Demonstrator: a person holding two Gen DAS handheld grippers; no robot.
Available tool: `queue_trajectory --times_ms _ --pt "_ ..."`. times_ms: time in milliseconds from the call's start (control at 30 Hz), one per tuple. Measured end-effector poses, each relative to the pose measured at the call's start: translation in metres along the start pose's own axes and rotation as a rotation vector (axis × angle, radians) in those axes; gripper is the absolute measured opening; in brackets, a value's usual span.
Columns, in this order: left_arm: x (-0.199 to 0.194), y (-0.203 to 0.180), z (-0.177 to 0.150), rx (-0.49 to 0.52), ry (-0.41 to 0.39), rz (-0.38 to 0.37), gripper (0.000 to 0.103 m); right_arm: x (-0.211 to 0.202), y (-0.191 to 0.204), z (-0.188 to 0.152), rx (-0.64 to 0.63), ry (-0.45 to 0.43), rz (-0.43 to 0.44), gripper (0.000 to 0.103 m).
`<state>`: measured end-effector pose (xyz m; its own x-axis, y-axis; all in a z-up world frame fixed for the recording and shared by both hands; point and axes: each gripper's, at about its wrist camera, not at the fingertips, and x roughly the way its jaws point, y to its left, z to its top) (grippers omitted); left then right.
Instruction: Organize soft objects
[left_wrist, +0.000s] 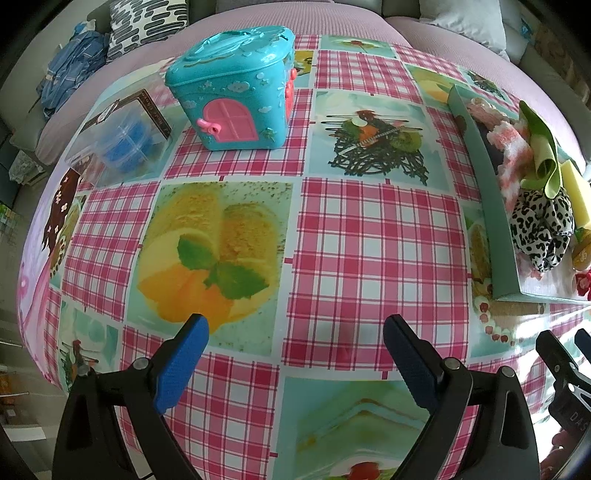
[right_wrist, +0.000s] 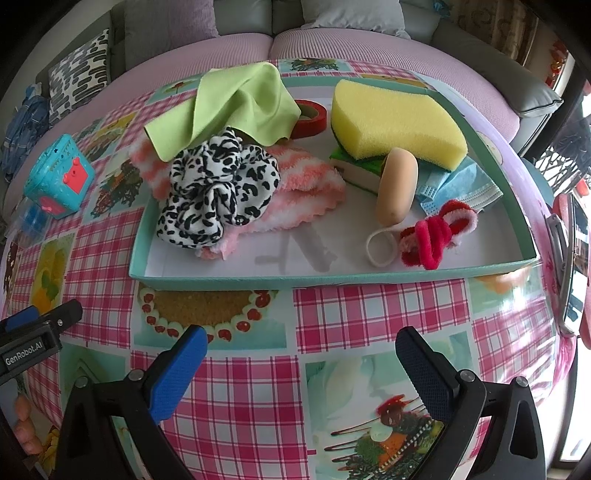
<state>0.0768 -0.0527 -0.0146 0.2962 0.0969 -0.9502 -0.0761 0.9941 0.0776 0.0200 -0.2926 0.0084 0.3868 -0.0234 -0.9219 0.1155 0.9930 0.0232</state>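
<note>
Surface (right_wrist: 369, 306): checked pink cloth with dessert prints, sofa beyond the far edge.

Teal tray (right_wrist: 332, 281), right-centre, holds all the soft items:
- yellow sponge (right_wrist: 399, 122), far right, lying on a green-and-white sponge;
- lime cloth (right_wrist: 236, 103), far left, draped over the pile;
- pink-and-white fuzzy cloth (right_wrist: 303, 173), mid tray, under the leopard-print scrunchie (right_wrist: 218, 192), which sits at the near left;
- blue face mask (right_wrist: 461, 184), right, partly under the sponge;
- tan foam roll (right_wrist: 397, 184), leaning on the sponges;
- red tape roll (right_wrist: 312, 118), far, partly hidden by the lime cloth;
- red and pink hair ties (right_wrist: 436, 232), near right, with a cream hair tie (right_wrist: 380, 247) touching them.

Turquoise toy house box (left_wrist: 236, 92) stands far left, well apart from the tray; clear container (left_wrist: 122, 144) just left of it.

Risks (judgement): the cloth pile overlaps, so a grab at the scrunchie may drag the fuzzy cloth along. The tangled hair ties could lift as one clump. The light tray may slide if snagged.

Pose: left claw (left_wrist: 295, 354) and right claw (right_wrist: 301, 365) both spread wide, empty, low over the near surface, pointing away from the operator; the right faces the tray's near wall.
</note>
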Motion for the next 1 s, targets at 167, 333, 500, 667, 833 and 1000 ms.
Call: queue_trajectory --times_ms 167,333,500,667,833,1000 --pt "0.0002 0.0007 0.0 0.0 0.001 0.002 0.096 0.0003 0.0001 0.0 0.0 0.0 0.0 0.103" --pt "0.0003 0.0015 -0.0003 -0.002 -0.001 0.004 0.096 0.0006 0.0001 0.0 0.0 0.0 0.0 0.103" --pt "-0.0014 0.0005 -0.0008 -0.001 -0.009 0.007 0.096 0.0008 0.0001 -0.0001 0.0 0.001 0.0 0.103" --pt "-0.0029 -0.0013 -0.0013 0.0 -0.012 0.013 0.096 0.001 0.0003 -0.0002 0.0 0.001 0.0 0.103" --pt "-0.0048 -0.0017 -0.0012 0.002 -0.02 0.02 0.096 0.0012 0.0002 -0.0001 0.0 0.002 -0.001 0.103" --pt "-0.005 -0.0018 -0.0005 0.006 -0.017 0.01 0.096 0.0015 0.0004 -0.0003 -0.001 0.002 -0.001 0.103"
